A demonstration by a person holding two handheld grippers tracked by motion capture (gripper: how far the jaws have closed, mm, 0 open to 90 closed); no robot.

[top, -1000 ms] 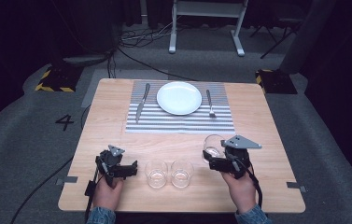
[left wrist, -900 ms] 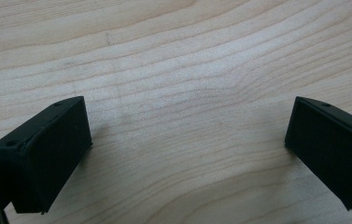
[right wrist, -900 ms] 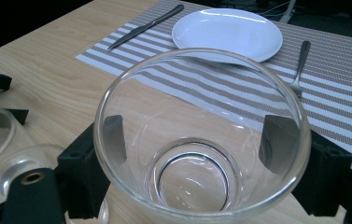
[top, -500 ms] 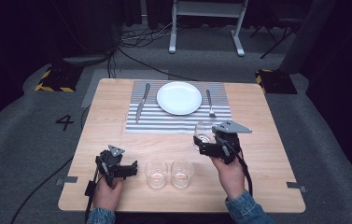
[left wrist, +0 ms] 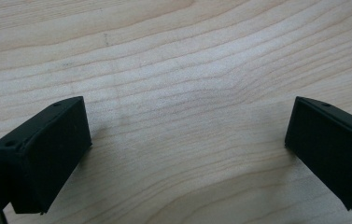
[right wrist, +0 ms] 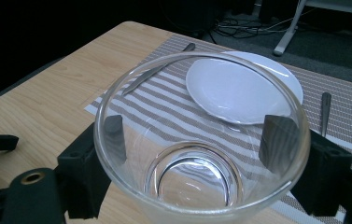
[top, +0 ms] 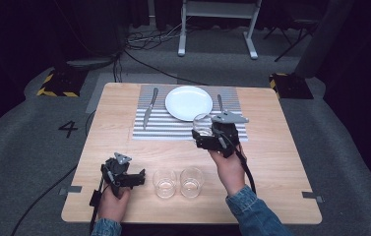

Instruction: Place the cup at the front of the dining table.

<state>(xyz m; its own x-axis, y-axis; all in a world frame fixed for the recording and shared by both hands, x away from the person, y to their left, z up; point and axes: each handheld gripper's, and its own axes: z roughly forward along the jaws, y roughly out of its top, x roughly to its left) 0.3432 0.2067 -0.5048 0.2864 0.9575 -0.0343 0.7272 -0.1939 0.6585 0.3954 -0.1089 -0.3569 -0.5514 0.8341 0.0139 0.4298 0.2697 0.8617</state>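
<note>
My right gripper [top: 207, 135] is shut on a clear drinking glass [top: 202, 124], held in the air over the near edge of the striped placemat [top: 173, 125]. In the right gripper view the glass [right wrist: 201, 140] stands upright between both jaws, with the white plate [right wrist: 243, 88] beyond it. Two more empty glasses [top: 165, 183] [top: 192, 182] stand side by side near the table's front edge. My left gripper [top: 136, 179] rests low at the front left, open. Its fingers [left wrist: 43, 154] stand wide apart over bare wood with nothing between them.
On the placemat a knife [top: 149, 107] lies left of the plate [top: 189, 103] and a spoon-like utensil [top: 219, 102] lies right of it. The wooden table [top: 281, 162] stands on grey floor with cables and a white stand [top: 217, 19] behind.
My right gripper has carried the glass from the right front of the table forward and leftward, up to the placemat's near edge. The left gripper has stayed put.
</note>
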